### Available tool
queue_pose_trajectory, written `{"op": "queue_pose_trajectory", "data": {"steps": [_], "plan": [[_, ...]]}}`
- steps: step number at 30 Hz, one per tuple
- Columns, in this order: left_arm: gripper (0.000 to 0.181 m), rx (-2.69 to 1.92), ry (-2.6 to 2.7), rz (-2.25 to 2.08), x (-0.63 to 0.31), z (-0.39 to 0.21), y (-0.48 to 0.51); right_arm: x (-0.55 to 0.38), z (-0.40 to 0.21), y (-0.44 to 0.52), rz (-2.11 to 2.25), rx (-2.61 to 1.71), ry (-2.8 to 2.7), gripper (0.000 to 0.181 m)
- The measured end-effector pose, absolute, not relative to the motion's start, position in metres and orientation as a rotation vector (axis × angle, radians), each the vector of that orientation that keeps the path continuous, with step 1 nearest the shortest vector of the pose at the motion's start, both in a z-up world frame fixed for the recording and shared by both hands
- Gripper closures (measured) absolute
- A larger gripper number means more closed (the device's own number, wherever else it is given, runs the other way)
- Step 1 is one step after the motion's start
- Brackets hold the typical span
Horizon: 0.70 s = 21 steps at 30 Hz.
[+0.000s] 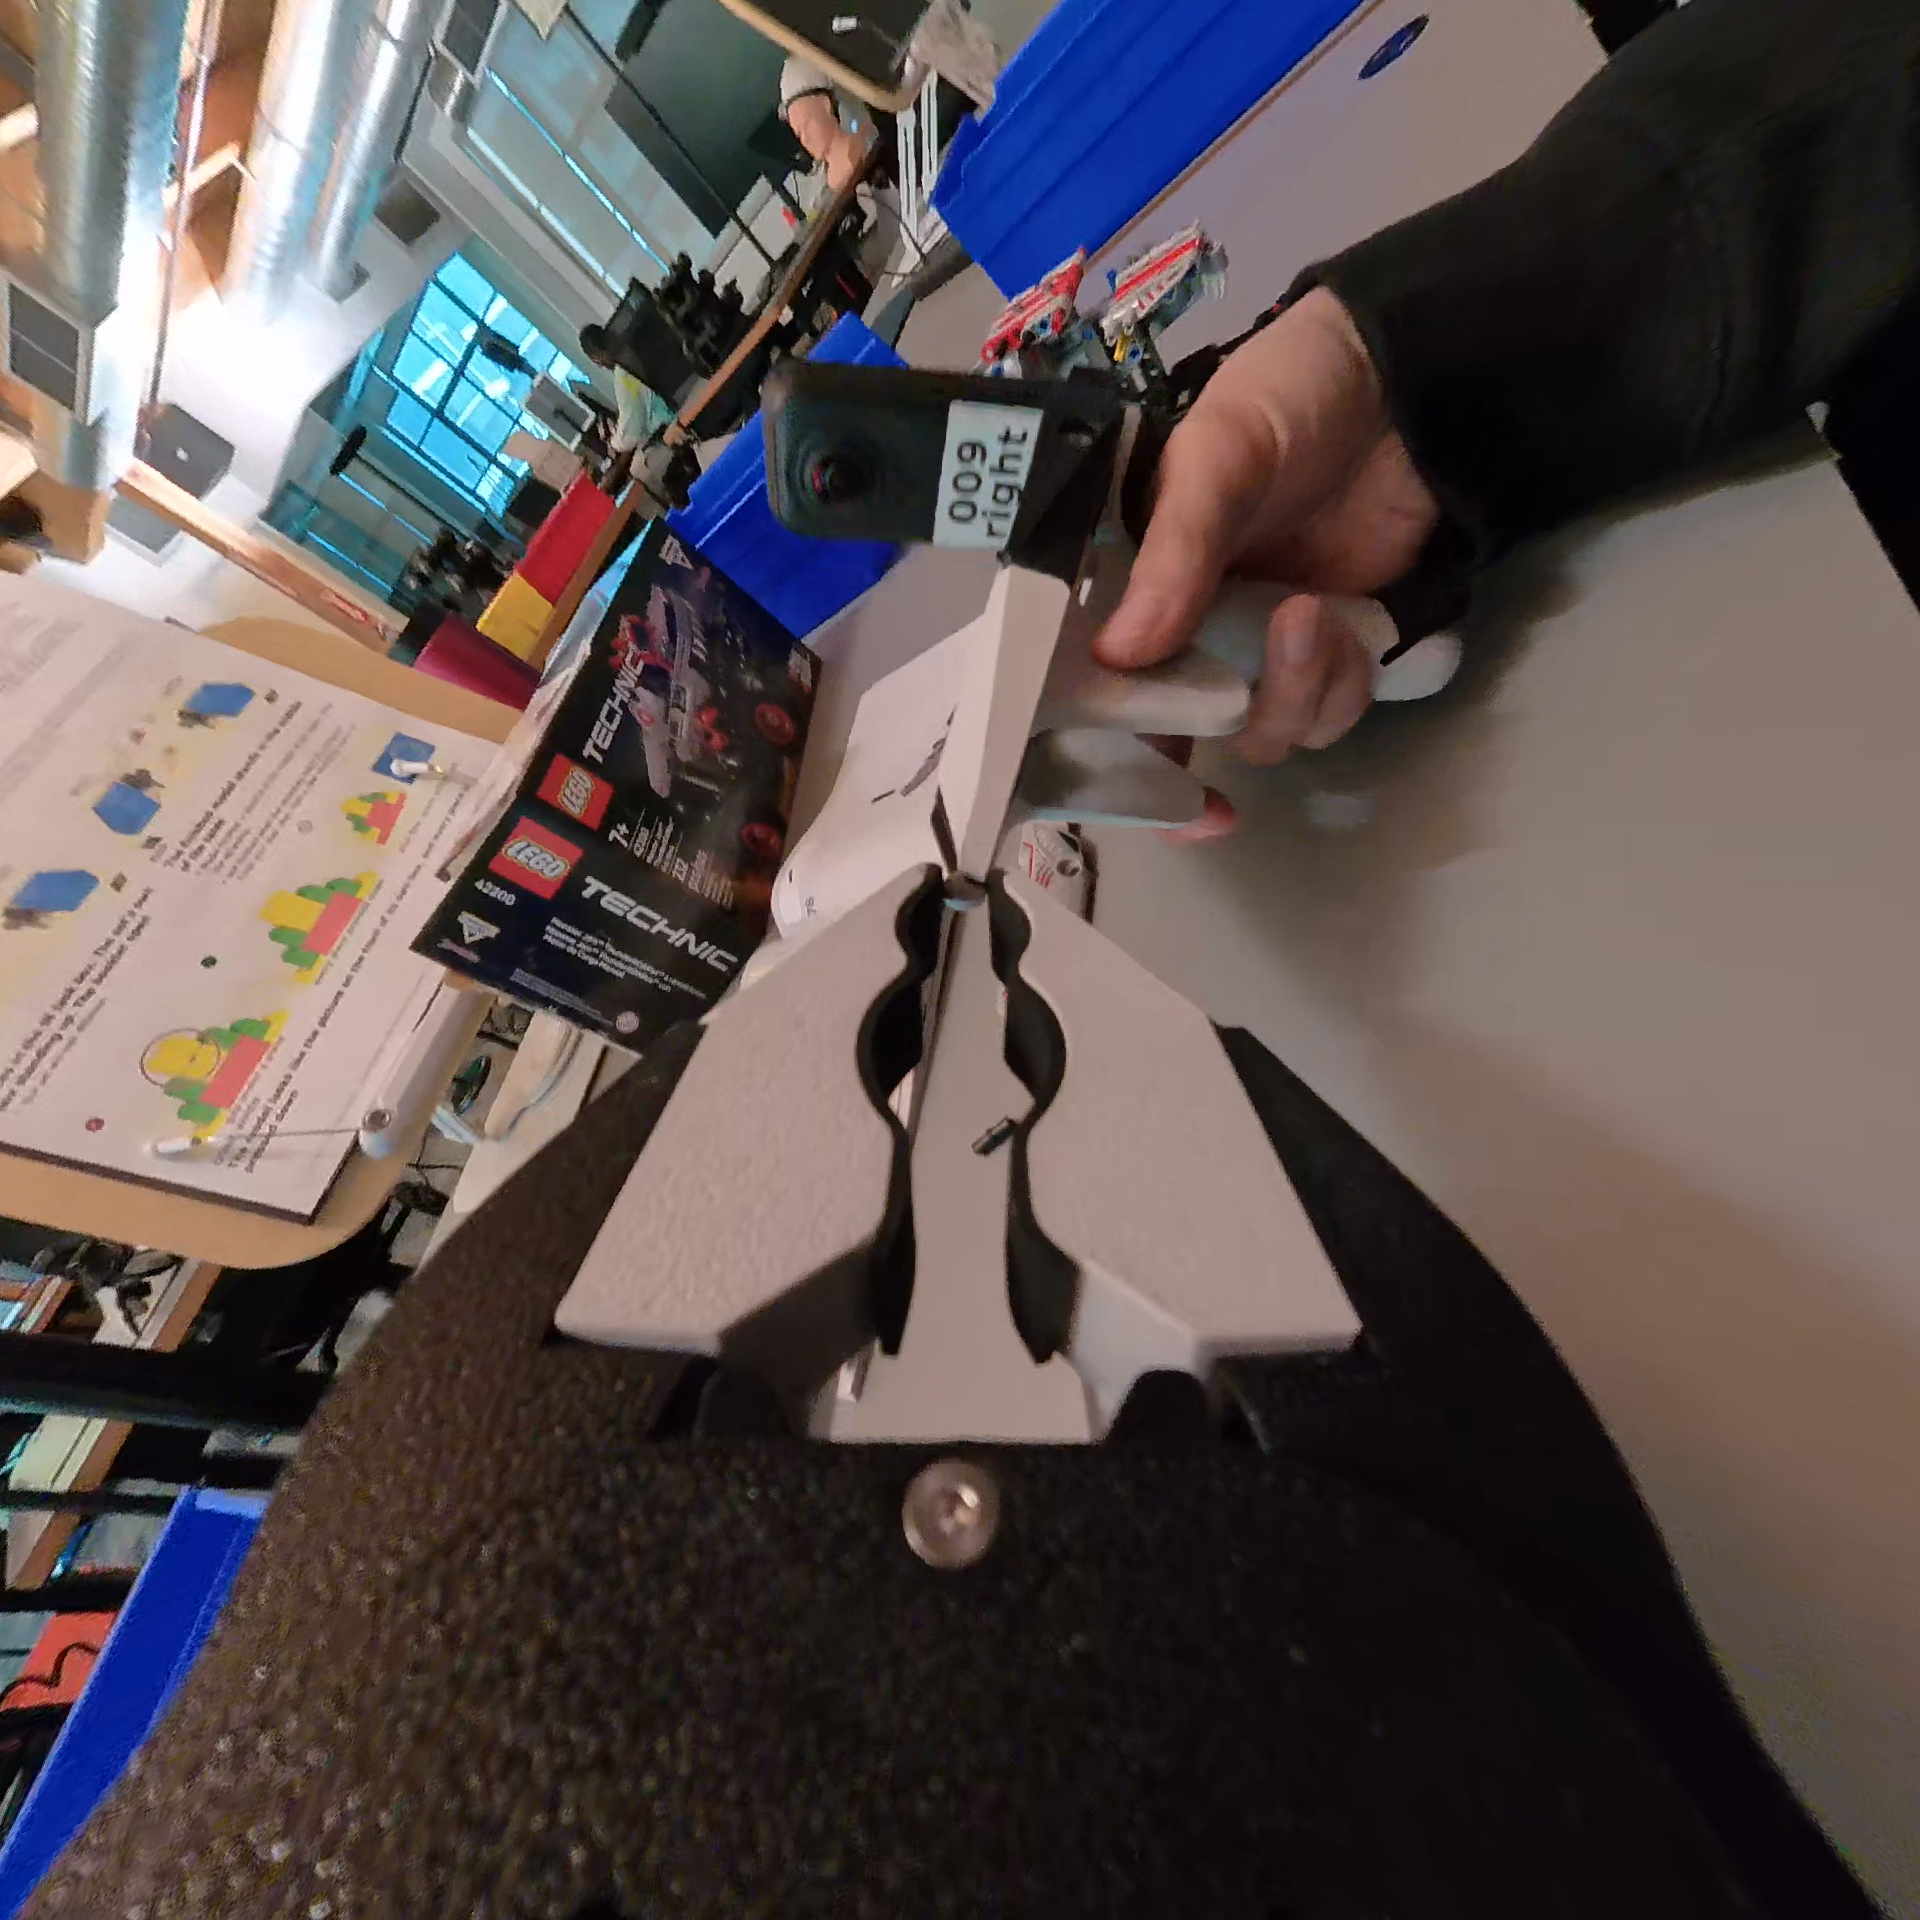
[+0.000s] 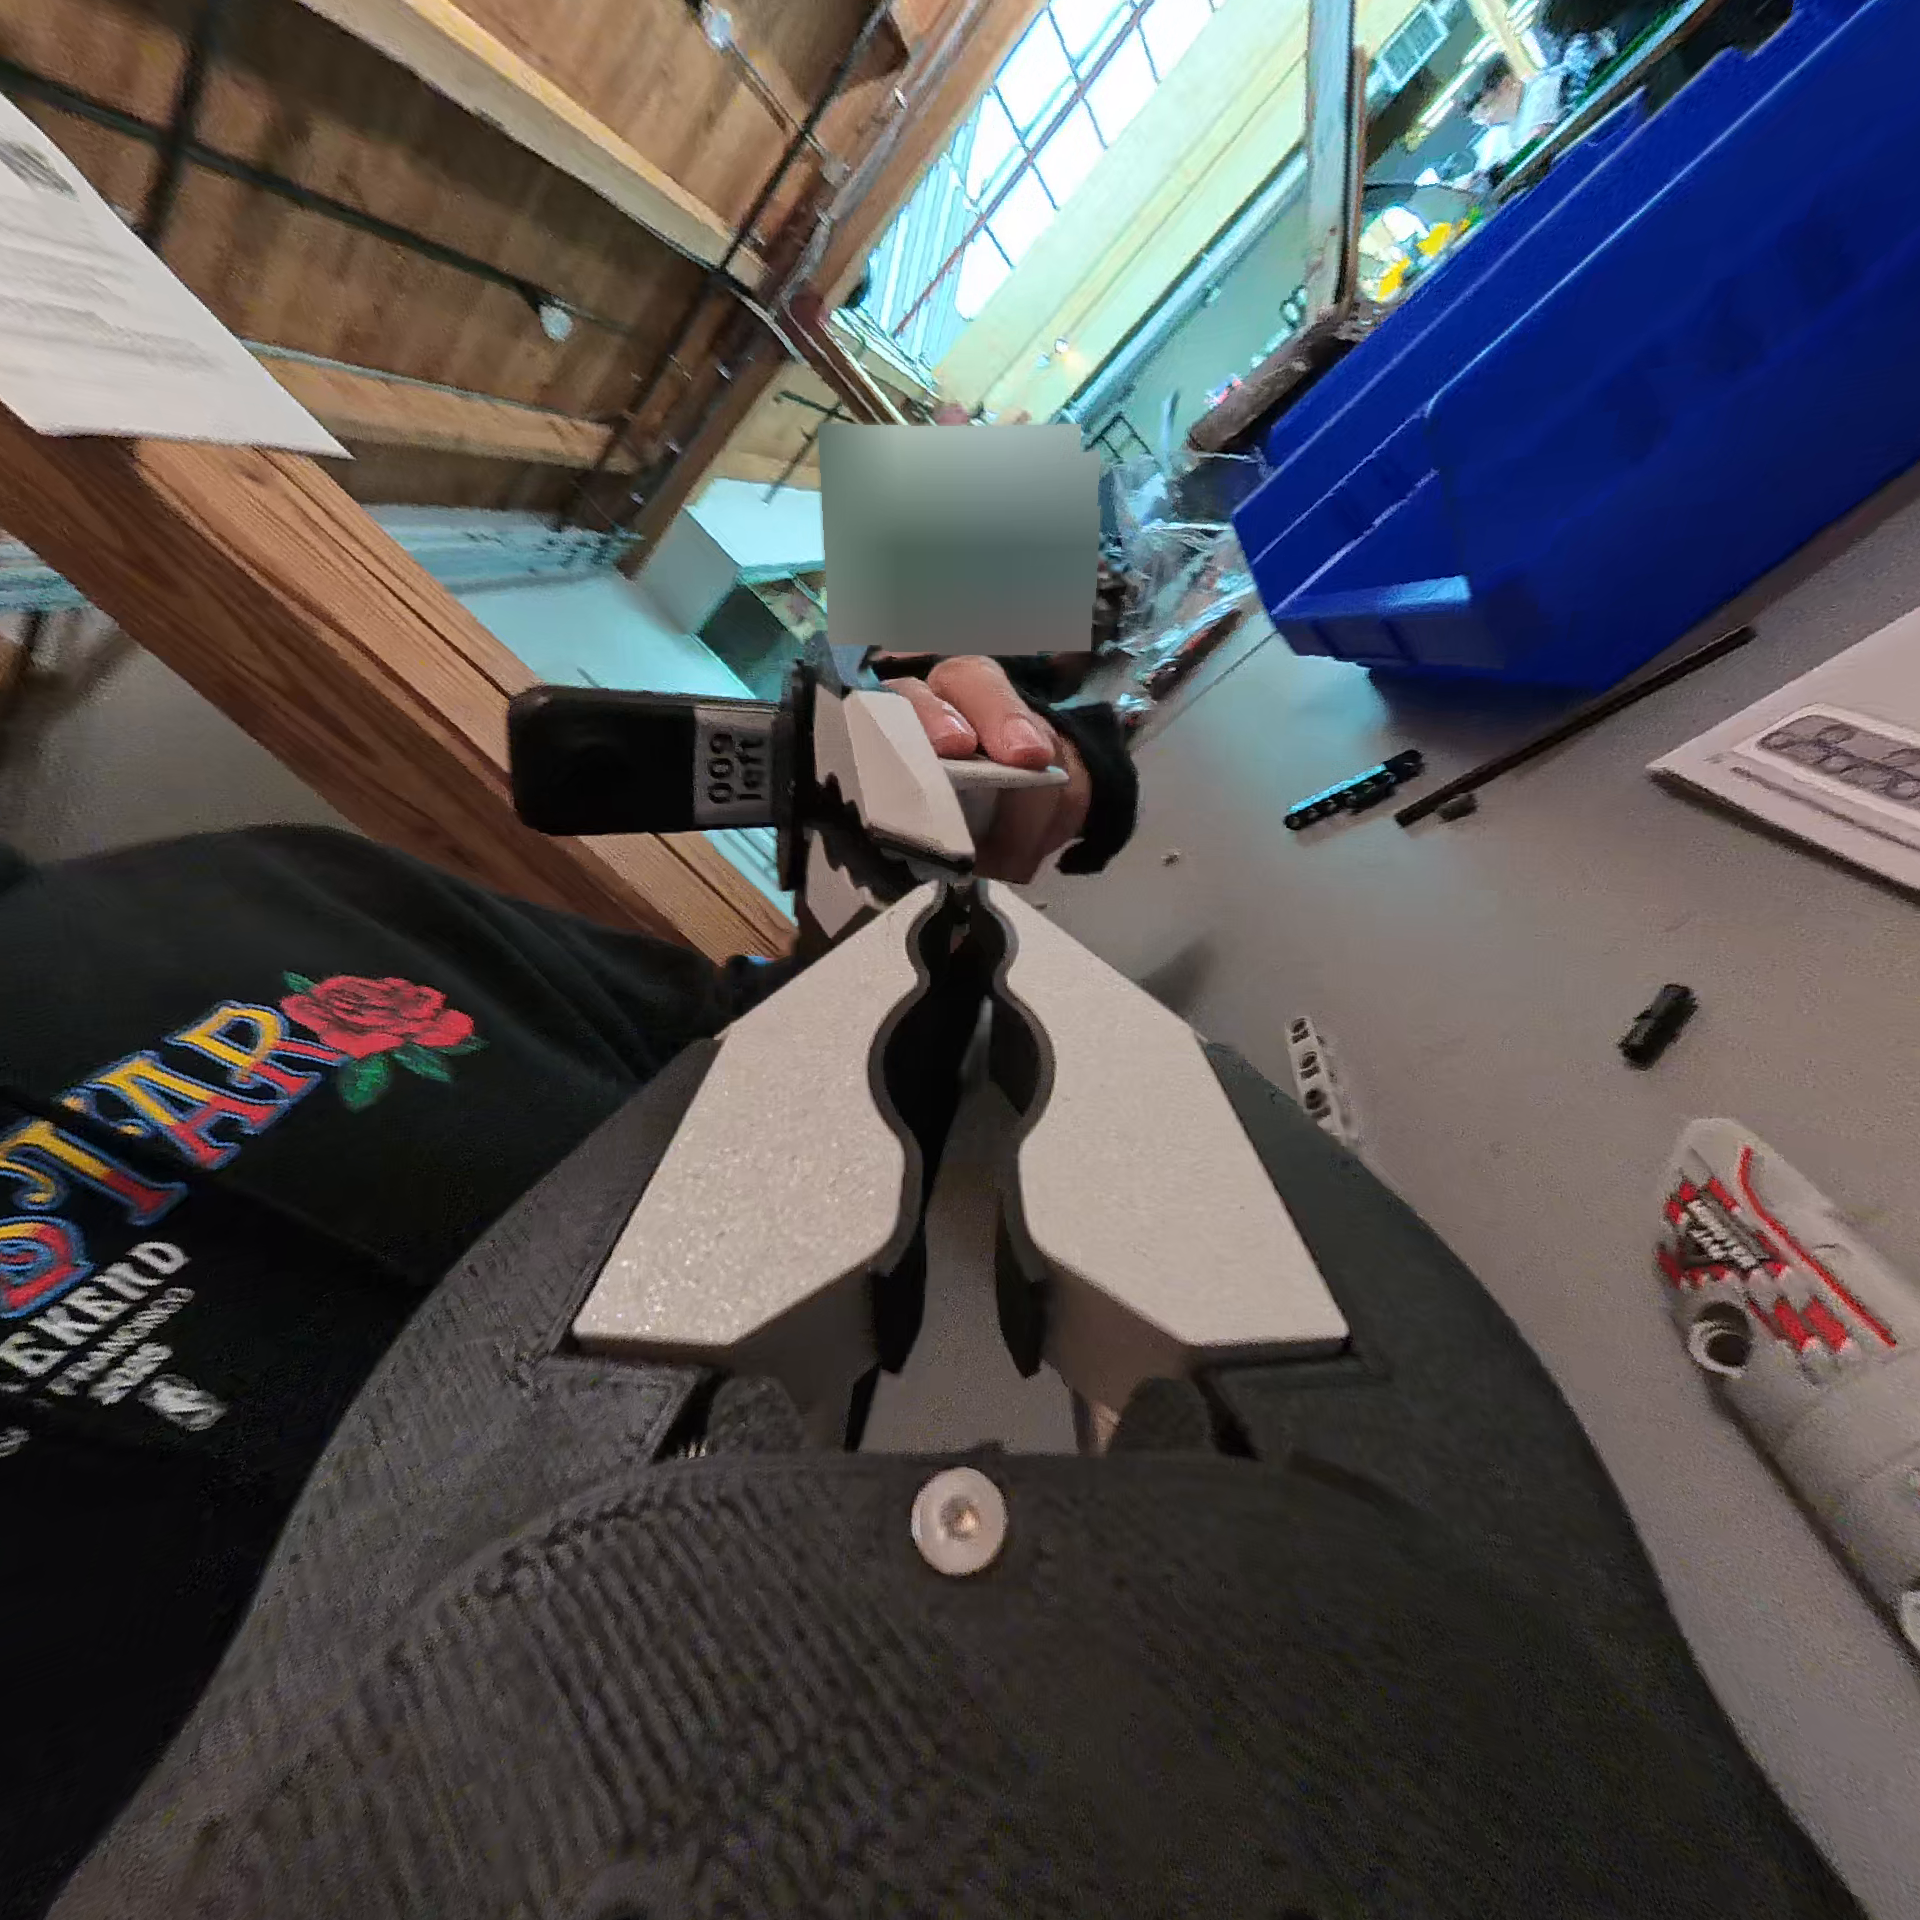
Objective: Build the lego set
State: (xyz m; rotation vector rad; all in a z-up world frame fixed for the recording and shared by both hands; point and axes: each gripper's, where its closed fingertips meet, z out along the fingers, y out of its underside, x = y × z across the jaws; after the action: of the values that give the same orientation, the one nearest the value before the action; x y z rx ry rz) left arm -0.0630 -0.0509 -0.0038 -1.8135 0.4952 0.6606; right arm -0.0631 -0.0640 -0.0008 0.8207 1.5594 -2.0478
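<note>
My two grippers meet tip to tip above the grey table [image 1: 1558, 935]. The left gripper [image 1: 961, 891] is shut on a small grey-blue lego piece [image 1: 962, 900] pinched at its tips. The right gripper [image 2: 958, 896] has its fingers drawn together, tips almost touching. The left gripper's tips hide what lies between them. In the left wrist view a hand [image 1: 1278, 520] squeezes the right gripper's handle. A partly built red and white lego model [image 1: 1101, 301] stands far back on the table. A white stickered body panel [image 2: 1766, 1278] lies to the right.
Lego box [image 1: 634, 821], white booklet [image 2: 1829, 779] and printed picture sheet [image 1: 208, 883] lie around. Blue bins [image 2: 1610, 416] stand at the back. A black beam [image 2: 1351, 795], black rod [image 2: 1579, 722], black connector [image 2: 1657, 1023] and white beam [image 2: 1314, 1075] lie loose. My two grippers' fingertips are within a few centimetres of each other.
</note>
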Motion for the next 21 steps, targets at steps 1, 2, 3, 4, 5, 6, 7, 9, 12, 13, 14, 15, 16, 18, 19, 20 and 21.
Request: {"op": "queue_pose_trajectory", "data": {"steps": [1, 2, 3, 4, 5, 6, 7, 9, 12, 13, 14, 15, 16, 18, 19, 20, 21], "plan": [[0.176, -1.832, 0.492, 0.666, -0.065, -0.006, -0.051, -0.064, -0.002, -0.064, -2.067, 0.83, 1.607, 0.181], [0.176, -1.861, 0.487, 0.668, -0.067, -0.009, -0.052, -0.066, -0.003, -0.065, -2.078, 0.845, 1.658, 0.18], [0.176, -1.882, 0.488, 0.677, -0.068, -0.011, -0.053, -0.068, -0.006, -0.065, -2.081, 0.863, 1.716, 0.18], [0.176, -1.894, 0.491, 0.699, -0.07, -0.012, -0.054, -0.069, -0.008, -0.066, -2.085, 0.878, 1.773, 0.18], [0.176, -1.907, 0.487, 0.724, -0.073, -0.013, -0.054, -0.071, -0.009, -0.066, -2.092, 0.896, 1.814, 0.18], [0.176, -1.925, 0.488, 0.745, -0.074, -0.015, -0.055, -0.073, -0.01, -0.066, -2.094, 0.923, 1.851, 0.18], [0.176, -1.942, 0.493, 0.772, -0.076, -0.017, -0.055, -0.075, -0.012, -0.066, -2.091, 0.942, 1.901, 0.18], [0.176, -1.964, 0.494, 0.822, -0.079, -0.019, -0.056, -0.078, -0.015, -0.066, -2.09, 0.981, 2.004, 0.18], [0.176, -1.962, 0.461, 0.837, -0.081, -0.019, -0.055, -0.081, -0.017, -0.066, -2.085, 1.018, 2.104, 0.18], [0.176, -1.955, 0.451, 0.834, -0.081, -0.019, -0.056, -0.081, -0.017, -0.066, -2.082, 1.026, 2.111, 0.18], [0.176, -1.945, 0.439, 0.833, -0.081, -0.018, -0.056, -0.081, -0.016, -0.066, -2.08, 1.031, 2.103, 0.18], [0.176, -1.939, 0.428, 0.831, -0.082, -0.017, -0.056, -0.081, -0.015, -0.066, -2.087, 1.033, 2.08, 0.18], [0.176, -1.943, 0.417, 0.824, -0.082, -0.018, -0.057, -0.08, -0.014, -0.067, -2.091, 1.032, 2.047, 0.18], [0.176, -1.96, 0.393, 0.817, -0.083, -0.02, -0.057, -0.079, -0.014, -0.068, -2.085, 1.032, 2.02, 0.18], [0.176, -1.97, 0.39, 0.82, -0.083, -0.021, -0.058, -0.08, -0.015, -0.069, -2.085, 1.04, 2.023, 0.18], [0.177, -1.973, 0.395, 0.834, -0.083, -0.021, -0.059, -0.08, -0.016, -0.069, -2.08, 1.045, 2.032, 0.18], [0.176, -1.964, 0.402, 0.859, -0.084, -0.02, -0.059, -0.08, -0.016, -0.069, -2.079, 1.046, 2.036, 0.18]]}}
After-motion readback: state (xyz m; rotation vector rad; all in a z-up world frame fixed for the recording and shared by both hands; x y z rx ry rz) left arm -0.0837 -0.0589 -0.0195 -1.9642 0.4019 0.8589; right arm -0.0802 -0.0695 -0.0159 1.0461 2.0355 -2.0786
